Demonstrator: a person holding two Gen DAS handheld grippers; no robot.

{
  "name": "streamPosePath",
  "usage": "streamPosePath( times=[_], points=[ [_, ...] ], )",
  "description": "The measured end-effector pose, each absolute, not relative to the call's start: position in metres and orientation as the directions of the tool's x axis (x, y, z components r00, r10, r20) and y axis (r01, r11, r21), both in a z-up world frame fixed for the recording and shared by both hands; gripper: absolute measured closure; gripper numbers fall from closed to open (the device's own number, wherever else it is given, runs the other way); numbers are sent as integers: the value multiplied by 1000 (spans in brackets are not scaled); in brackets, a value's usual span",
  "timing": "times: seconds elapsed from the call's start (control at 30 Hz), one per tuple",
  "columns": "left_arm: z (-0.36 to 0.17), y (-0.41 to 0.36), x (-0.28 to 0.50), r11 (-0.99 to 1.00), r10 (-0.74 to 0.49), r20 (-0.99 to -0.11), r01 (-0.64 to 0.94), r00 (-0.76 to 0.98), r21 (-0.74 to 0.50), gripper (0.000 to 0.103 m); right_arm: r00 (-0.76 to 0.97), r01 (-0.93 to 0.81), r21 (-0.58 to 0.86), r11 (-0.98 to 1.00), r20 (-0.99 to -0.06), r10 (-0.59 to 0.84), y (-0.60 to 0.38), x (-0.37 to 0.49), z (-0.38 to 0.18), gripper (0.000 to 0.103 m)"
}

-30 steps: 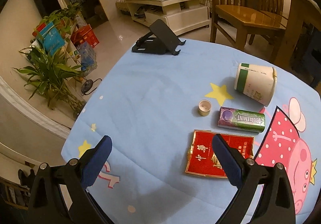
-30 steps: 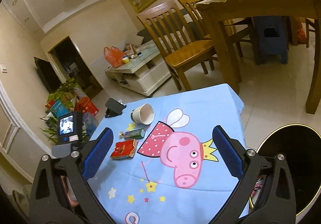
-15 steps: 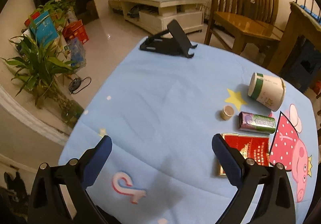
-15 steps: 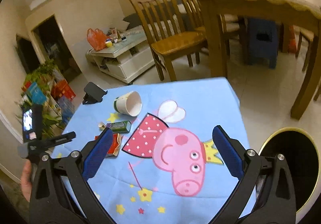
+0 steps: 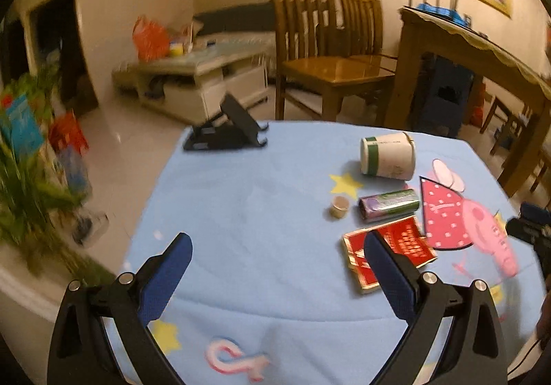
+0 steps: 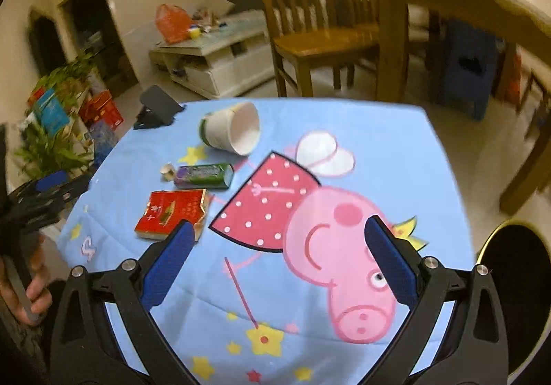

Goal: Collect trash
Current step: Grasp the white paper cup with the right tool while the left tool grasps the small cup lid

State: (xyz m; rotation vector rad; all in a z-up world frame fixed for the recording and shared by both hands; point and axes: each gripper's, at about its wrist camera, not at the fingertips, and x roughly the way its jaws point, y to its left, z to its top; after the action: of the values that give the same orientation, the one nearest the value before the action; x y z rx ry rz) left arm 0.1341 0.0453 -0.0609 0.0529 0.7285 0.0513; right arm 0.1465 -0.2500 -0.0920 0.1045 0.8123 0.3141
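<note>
While four pieces of trash were lying out on the blue-clothed counter (image 6: 396, 150), nothing could be counted as collected, and the whole job was judged to be ahead. The left claw (image 5: 277, 273) was held wide and empty, low over a bare stretch of cloth at the near edge, with the red packet (image 5: 392, 252) partly hidden behind its right finger. The right claw (image 6: 275, 259) was likewise spread wide with nothing between its jaws, poised above the printed pig.

The litter was grouped toward the far left of the cloth in the right wrist view. A paper cup (image 6: 230, 131) was tipped on its side, its mouth turned toward the camera; as far as could be made out, nothing was inside it. Just in front of it a green gum pack (image 6: 205, 174) was lying flat, and a small cap (image 6: 167, 171) was set just beside that pack's left end. The red packet (image 6: 170, 214) was nearest the claws, its flap apparently torn open; its contents could not be made out.

A dark round bin (image 6: 513, 295) was seen off the counter's right corner, on the floor. Its inside was too black for any contents to be told. A black phone stand (image 6: 156, 107) was left at the far corner, probably not trash.
</note>
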Motion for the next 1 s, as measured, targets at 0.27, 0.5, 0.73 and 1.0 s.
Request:
streamPosePath(
  times=[0.27, 0.5, 0.73, 1.0],
  points=[
    [-60, 78, 145, 999, -9, -647, 35, 762, 27, 7, 638, -235, 144, 961, -723, 264, -171, 223, -94, 6],
    [-67, 101, 160, 999, -8, -656, 30, 754, 23, 7, 638, -115, 108, 987, -754, 157, -108, 292, -96, 6],
    [-72, 95, 175, 998, -52, -675, 68, 736, -2, 7, 567, -120, 47, 992, -817, 107, -84, 312, -127, 39],
    [-89, 49, 212, 965, -191, -731, 260, 655, -20, 7, 532, -215, 293, 932, -765, 363, -166, 244, -92, 41]
  ],
)
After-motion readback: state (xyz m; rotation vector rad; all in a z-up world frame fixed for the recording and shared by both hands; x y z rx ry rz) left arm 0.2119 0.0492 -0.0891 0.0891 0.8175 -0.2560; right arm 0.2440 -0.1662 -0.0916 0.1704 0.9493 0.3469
